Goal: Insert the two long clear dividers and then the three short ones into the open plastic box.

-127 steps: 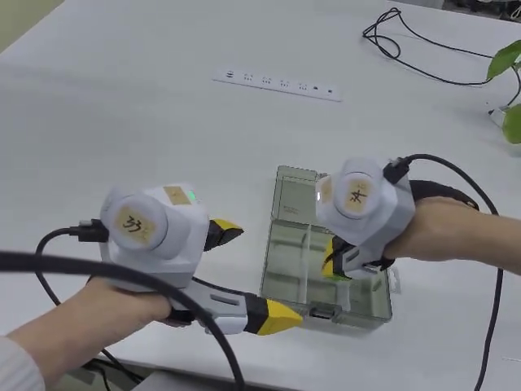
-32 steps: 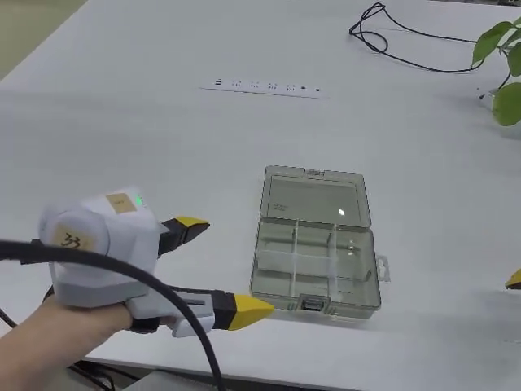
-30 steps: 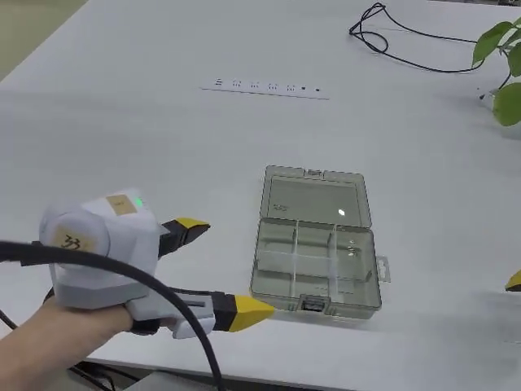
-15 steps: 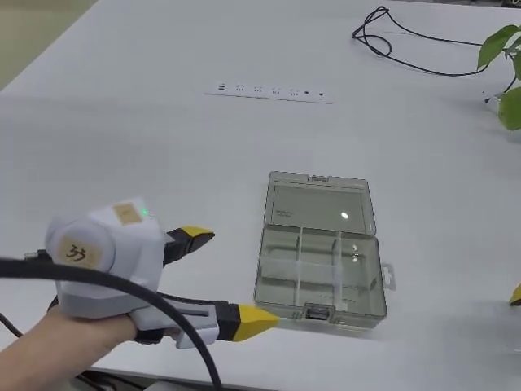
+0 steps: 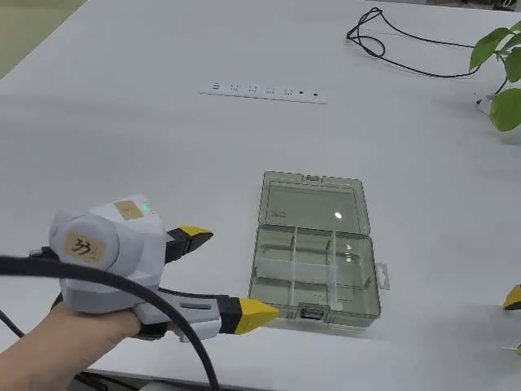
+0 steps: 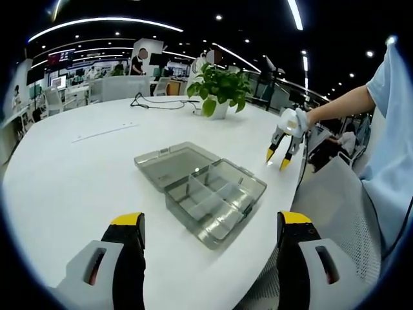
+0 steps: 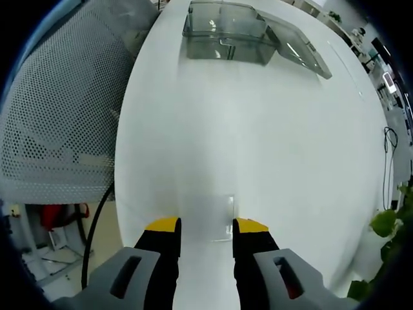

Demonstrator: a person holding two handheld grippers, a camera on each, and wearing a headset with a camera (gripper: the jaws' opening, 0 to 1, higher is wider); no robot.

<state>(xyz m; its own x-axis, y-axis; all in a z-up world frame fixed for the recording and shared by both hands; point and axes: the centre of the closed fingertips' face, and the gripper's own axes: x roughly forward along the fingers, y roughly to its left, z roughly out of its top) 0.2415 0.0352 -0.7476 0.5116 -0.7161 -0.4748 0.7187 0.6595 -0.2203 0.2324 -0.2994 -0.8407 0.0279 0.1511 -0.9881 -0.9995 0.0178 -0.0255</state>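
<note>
right gripper view: right gripper (image 7: 206,224) straddles clear divider (image 7: 206,210); box (image 7: 222,39) beyond

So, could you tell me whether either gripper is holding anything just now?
Left gripper holds nothing. The right gripper straddles a clear divider on the table; grip cannot be told.
</note>
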